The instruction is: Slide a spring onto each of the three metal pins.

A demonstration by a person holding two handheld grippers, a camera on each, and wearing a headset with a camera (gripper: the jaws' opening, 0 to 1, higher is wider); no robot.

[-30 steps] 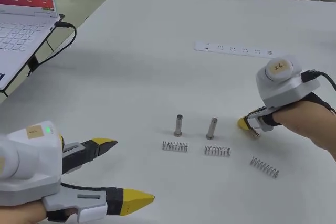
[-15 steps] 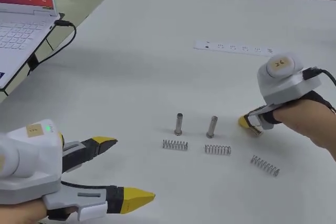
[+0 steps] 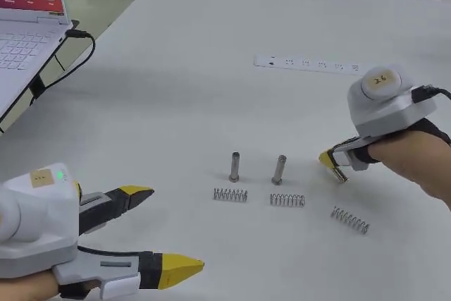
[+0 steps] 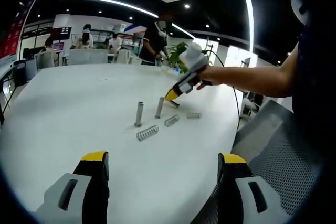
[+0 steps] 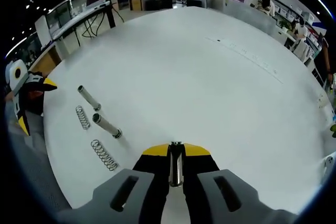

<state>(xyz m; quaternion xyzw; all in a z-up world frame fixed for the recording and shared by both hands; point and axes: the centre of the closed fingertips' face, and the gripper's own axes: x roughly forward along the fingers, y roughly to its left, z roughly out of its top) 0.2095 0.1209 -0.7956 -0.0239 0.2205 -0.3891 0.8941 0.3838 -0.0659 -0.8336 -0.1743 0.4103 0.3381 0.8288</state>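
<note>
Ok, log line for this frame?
left gripper: open, empty | right gripper: shut on third pin | two pins: upright on table | three springs: lying loose

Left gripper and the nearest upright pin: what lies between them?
In the left gripper view, one spring lies just before that pin; the rest up to the left gripper is bare table.

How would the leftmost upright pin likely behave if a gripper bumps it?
The leftmost upright pin is tall and thin on a small foot, so it would probably tip easily. It looks like round, rigid metal, so once down it would likely roll on the smooth table.
</note>
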